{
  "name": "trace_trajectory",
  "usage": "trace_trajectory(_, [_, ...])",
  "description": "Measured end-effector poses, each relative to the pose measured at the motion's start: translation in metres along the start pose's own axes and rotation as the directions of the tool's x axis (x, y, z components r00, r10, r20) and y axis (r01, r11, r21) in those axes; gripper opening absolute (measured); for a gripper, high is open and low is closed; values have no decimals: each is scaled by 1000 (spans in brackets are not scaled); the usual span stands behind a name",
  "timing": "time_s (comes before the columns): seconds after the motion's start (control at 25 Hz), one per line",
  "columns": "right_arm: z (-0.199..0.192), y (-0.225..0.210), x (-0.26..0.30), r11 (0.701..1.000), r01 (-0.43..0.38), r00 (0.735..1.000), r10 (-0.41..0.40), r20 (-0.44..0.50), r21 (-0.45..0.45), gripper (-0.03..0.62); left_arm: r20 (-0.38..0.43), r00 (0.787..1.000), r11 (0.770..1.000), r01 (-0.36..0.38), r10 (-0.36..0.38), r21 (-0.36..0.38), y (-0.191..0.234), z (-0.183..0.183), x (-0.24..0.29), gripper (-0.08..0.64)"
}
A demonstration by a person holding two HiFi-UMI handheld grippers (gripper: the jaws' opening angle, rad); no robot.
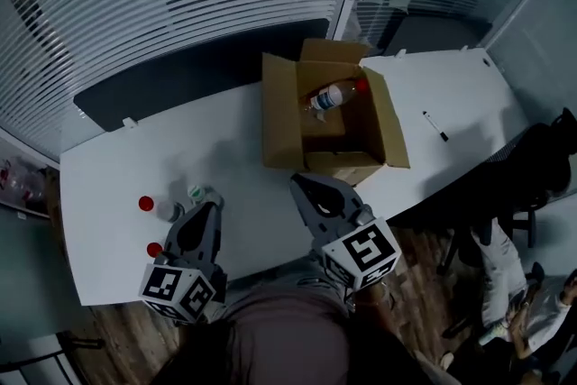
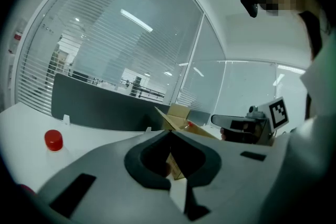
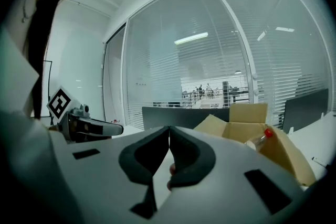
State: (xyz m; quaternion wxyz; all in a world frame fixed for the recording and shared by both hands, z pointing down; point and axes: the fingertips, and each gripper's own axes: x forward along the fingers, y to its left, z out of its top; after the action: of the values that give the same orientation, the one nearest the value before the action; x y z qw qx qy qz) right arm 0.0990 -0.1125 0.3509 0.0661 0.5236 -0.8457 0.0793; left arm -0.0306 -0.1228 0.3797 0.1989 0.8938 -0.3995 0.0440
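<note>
White tabletop [image 1: 424, 86] runs below a glass wall hung with slatted blinds, and on it an open cardboard box [image 1: 281, 117] stands with its flaps spread. As far as the pictures show, a small part is done and most is not. One boxed bottle [image 1: 332, 96], red-capped, lies on its side inside the carton, while three small bottles stand on the table outside it — none of them in any grip.

Both tools are empty. The left tongs [image 1: 210, 206] are clenched: in the left gripper view the jaws meet tip to tip, and the hollow behind the tips holds nothing, only the distant carton seen through it. The right tongs [image 1: 299, 183] are clenched likewise, tips touching with nothing pinched between them.

The green-capped bottle [image 1: 196, 192] stands just beyond the left tongs' tips and slightly to their left, near but apart. The far red-capped bottle [image 1: 149, 205] stands off the left flank of those jaws, a little farther out. The near red-capped bottle [image 1: 154, 249] sits back beside the tool's body, close to the table edge.

The boxed bottle lies well ahead of the right tongs and somewhat to their right, past the carton's near wall, which stands just ahead of the tips. The three loose bottles are all on the far side of the left tongs from the right ones. A black marker [image 1: 435, 125] lies well off to the right, beyond the box.
</note>
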Motion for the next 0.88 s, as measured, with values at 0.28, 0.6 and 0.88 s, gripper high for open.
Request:
trace_trajectory(0.28, [4, -63, -11, 997, 49, 999, -50, 19, 52, 25, -2, 999, 999, 34, -34, 16, -23, 1, 46, 9])
trace_trajectory(0.6, [3, -134, -13, 954, 180, 980, -194, 38, 241, 26, -37, 999, 999, 40, -38, 32, -42, 5, 75, 9])
trace_trajectory(0.88, [8, -183, 1, 903, 260, 958, -286, 28, 344, 26, -56, 998, 999, 37, -35, 36, -53, 10, 89, 9])
